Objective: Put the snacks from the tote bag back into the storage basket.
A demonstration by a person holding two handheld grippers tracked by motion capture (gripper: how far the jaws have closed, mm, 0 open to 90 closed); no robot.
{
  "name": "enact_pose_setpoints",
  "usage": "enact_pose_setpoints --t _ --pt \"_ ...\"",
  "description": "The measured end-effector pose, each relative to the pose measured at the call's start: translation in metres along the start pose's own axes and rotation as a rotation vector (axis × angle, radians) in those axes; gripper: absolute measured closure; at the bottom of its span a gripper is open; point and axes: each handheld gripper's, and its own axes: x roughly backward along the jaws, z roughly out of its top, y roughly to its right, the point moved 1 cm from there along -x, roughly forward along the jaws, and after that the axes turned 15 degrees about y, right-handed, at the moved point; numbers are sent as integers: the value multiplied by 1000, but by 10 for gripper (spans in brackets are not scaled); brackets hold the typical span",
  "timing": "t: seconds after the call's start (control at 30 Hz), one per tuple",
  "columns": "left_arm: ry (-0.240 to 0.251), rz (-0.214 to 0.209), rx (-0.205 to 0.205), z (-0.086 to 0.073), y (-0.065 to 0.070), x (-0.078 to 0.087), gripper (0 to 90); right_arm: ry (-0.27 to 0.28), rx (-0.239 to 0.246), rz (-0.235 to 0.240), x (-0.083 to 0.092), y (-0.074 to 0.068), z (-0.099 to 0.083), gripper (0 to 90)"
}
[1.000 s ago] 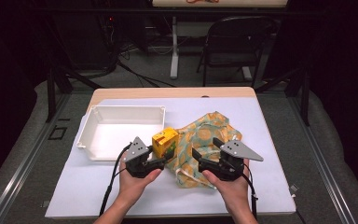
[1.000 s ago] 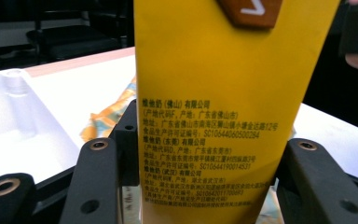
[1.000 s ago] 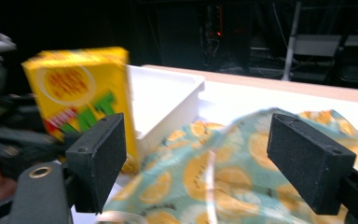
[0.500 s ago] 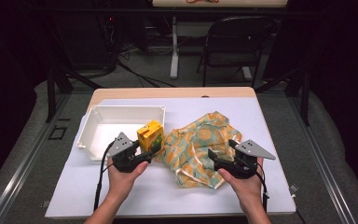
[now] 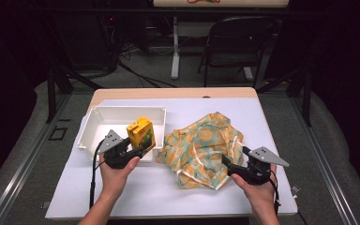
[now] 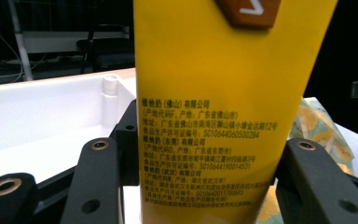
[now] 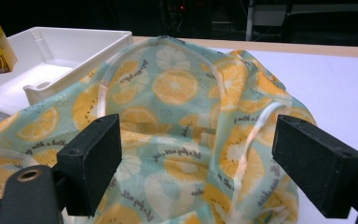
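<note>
Two risks face you: your left gripper [image 5: 138, 149], clamped on the yellow cardboard juice carton [image 5: 141, 133] at centre-left over the white plastic tray [image 5: 93, 123], could crush it; your right gripper [image 5: 228, 164], jaws apart, may snag the orange-print cloth bag [image 5: 201, 147].

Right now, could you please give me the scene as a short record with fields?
left gripper: shut on the yellow carton, held upright over the front right part of the white tray
right gripper: open, jaws apart at the edge of the orange-print bag
orange-print bag: crumpled on the white table, right of the tray
</note>
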Motion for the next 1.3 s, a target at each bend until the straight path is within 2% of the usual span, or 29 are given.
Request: enact_pose_setpoints --t 0.2,0.33,0.43,0.53,0.63,0.7,0.87,1.07,1.3 --pt "7 38 -2 -9 -12 -2 510 -1 0 -9 2 3 -2 162" --pt "-14 78 0 -17 -21 -6 512 0 6 -12 2 4 -4 166" --pt "-21 77 19 -23 -27 -9 514 7 -2 -21 2 5 -5 169" --pt "-34 79 -4 -28 -29 -12 514 4 -3 -32 2 7 -6 171" --pt "-48 82 -2 -34 -31 -16 512 -3 -1 -34 1 7 -7 174" --pt "-53 80 19 -39 -34 -19 512 1 -1 -32 0 7 -8 176" --pt "-79 114 30 -48 -42 -27 513 -6 1 -38 -1 7 -9 180" --pt "-95 113 38 -56 -45 -34 514 -8 2 -41 -1 9 -11 184" --pt "-134 120 20 -60 -45 -41 519 -19 5 -44 -1 8 -12 189"
